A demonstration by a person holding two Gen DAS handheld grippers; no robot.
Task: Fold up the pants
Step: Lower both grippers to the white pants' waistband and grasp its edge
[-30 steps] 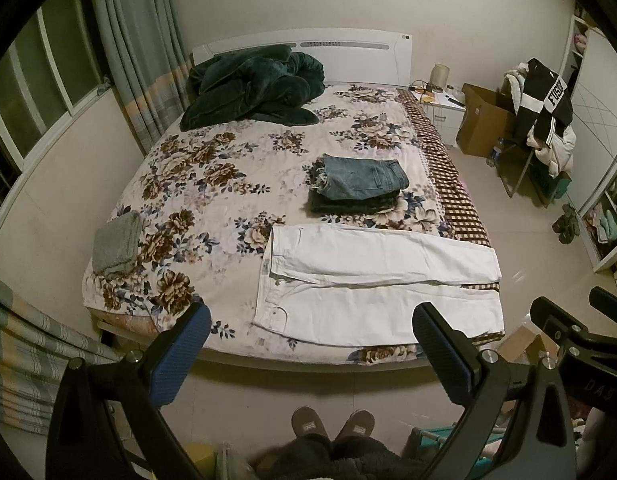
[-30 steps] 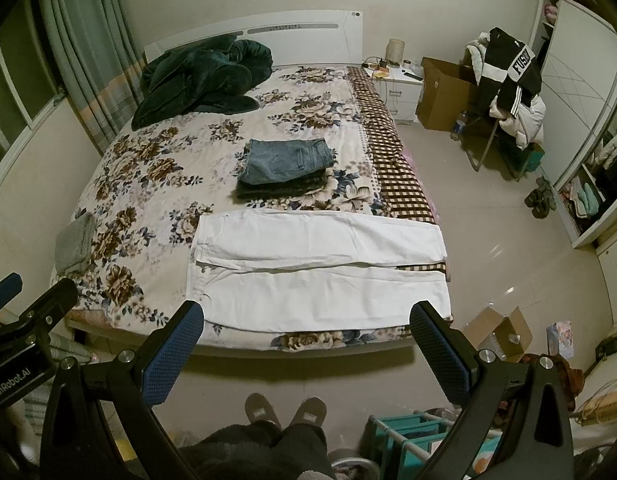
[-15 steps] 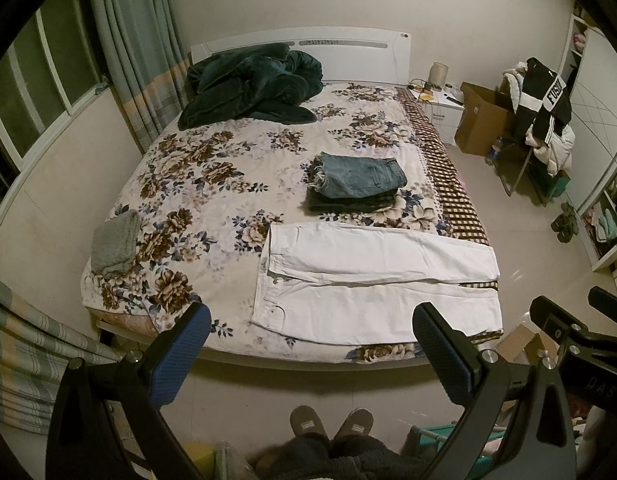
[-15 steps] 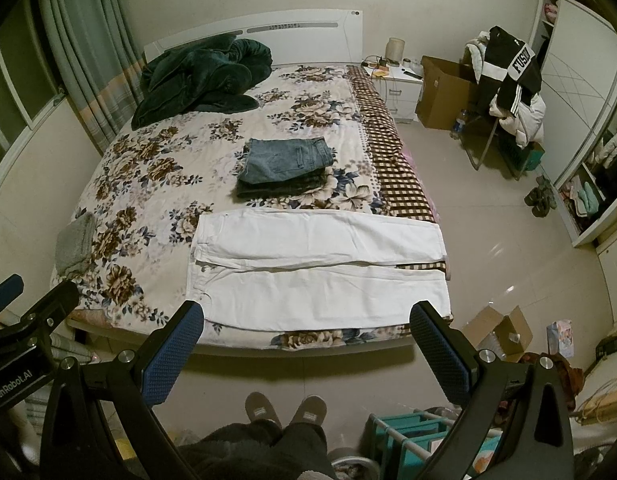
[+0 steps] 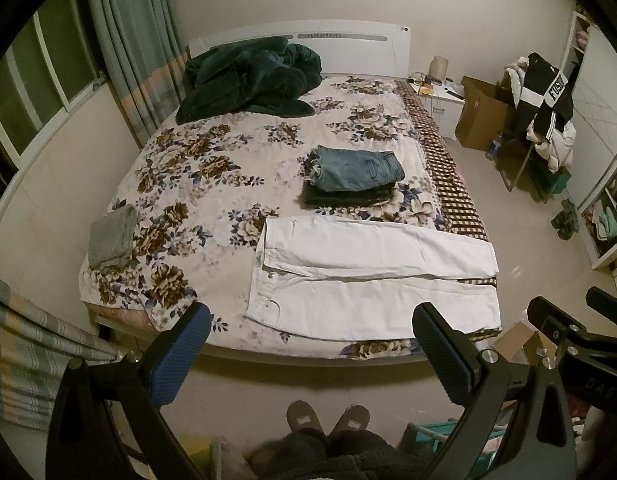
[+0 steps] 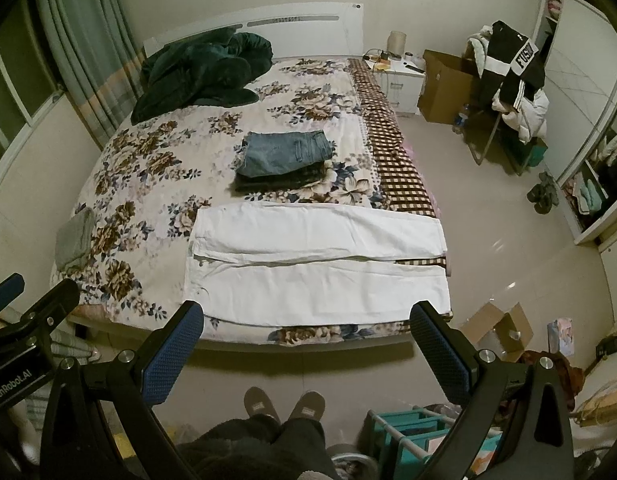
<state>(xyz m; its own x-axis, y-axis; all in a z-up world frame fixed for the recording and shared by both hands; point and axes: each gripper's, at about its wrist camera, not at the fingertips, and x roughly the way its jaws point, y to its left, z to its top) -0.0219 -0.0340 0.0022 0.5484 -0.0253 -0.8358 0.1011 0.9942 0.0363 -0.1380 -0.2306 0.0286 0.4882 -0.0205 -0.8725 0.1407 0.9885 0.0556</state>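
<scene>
We hold both tongs well back from the bed (image 5: 120, 264), above the floor: the left tongs (image 5: 312, 344) and the right tongs (image 6: 306, 340) each stand wide apart with nothing between the pads. The pants (image 5: 372, 276) lie flat along the near edge of the bed, waist to our left, legs running right, side by side with a narrow gap between them. Nothing is folded yet, by our reading.

The cuffs (image 6: 442, 264) sit right at the bed's right edge, over the checked border. If we tug from the waist or drag the cloth toward us, the legs could slip off onto the floor. The fabric is thin and lies flush, so a shallow pinch may catch the floral sheet along with it, or take only one layer and leave the fold crooked. The jeans stack (image 5: 354, 176) sits just beyond the far leg; a wide sweep with the fold could knock it askew.
</scene>
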